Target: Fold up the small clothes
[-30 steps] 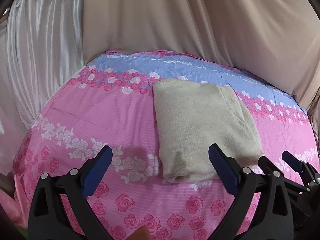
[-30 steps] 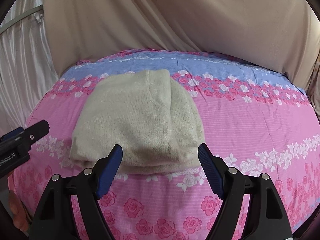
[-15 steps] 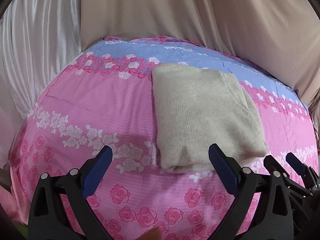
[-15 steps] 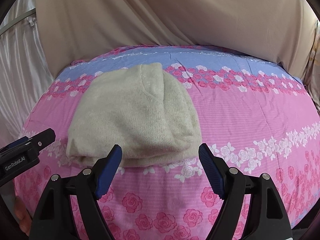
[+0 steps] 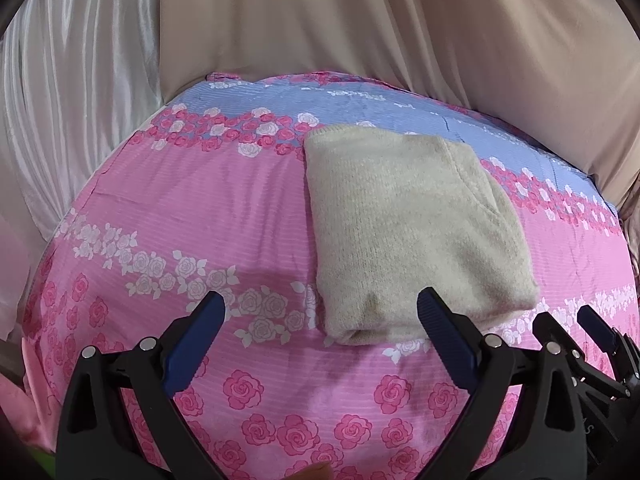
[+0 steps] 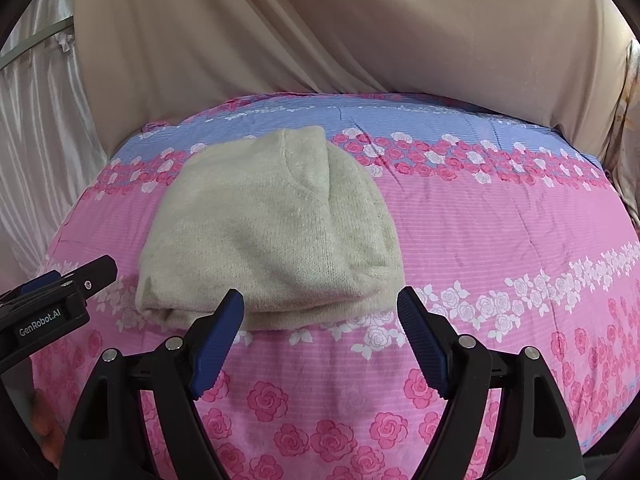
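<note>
A cream knitted garment (image 5: pixel 408 232) lies folded into a thick rectangle on the pink rose-print bedsheet (image 5: pixel 192 208). It also shows in the right wrist view (image 6: pixel 272 232). My left gripper (image 5: pixel 320 320) is open and empty, hovering just short of the garment's near edge. My right gripper (image 6: pixel 320 316) is open and empty, also just short of the near edge. The right gripper's tip shows at the right of the left wrist view (image 5: pixel 576 332), and the left gripper shows at the left of the right wrist view (image 6: pixel 60 296).
Beige curtains (image 6: pixel 320 32) hang behind the bed and white satin drapes (image 5: pixel 72 80) hang at the left. The sheet has a blue band (image 6: pixel 400 116) along its far edge. The sheet drops away at the left and right sides.
Both grippers have drawn back and risen slightly from the folded garment, staying open. The garment has not moved.
</note>
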Tool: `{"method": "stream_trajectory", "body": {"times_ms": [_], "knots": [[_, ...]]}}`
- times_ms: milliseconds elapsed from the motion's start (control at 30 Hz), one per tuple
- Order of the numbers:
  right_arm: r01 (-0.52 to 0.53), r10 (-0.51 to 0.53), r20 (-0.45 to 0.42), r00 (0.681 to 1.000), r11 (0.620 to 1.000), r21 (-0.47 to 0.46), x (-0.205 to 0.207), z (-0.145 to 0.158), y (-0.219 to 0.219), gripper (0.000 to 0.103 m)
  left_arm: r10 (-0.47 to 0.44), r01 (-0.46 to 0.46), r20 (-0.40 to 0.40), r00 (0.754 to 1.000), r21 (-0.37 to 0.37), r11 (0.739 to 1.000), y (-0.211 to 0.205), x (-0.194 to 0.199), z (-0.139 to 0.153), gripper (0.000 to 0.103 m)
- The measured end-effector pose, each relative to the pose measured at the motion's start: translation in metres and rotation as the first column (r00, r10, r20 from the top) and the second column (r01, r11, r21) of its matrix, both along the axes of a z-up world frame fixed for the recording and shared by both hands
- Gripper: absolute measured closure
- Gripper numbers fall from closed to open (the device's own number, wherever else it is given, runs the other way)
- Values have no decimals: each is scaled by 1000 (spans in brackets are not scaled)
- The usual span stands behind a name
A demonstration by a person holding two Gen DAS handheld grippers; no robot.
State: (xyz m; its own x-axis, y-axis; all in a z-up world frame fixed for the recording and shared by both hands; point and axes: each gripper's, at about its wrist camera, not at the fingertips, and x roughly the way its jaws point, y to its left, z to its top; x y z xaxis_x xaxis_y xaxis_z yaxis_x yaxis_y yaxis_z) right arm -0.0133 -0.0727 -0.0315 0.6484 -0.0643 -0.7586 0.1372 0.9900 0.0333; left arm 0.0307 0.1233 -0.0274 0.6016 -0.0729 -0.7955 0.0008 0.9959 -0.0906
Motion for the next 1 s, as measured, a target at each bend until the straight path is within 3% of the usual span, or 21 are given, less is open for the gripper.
{"method": "stream_trajectory", "body": {"times_ms": [1000], "knots": [[30, -30, -14, 999, 999, 14, -2, -7, 4, 27, 7, -8, 29, 1000, 35, 999, -4, -9, -6, 5]]}}
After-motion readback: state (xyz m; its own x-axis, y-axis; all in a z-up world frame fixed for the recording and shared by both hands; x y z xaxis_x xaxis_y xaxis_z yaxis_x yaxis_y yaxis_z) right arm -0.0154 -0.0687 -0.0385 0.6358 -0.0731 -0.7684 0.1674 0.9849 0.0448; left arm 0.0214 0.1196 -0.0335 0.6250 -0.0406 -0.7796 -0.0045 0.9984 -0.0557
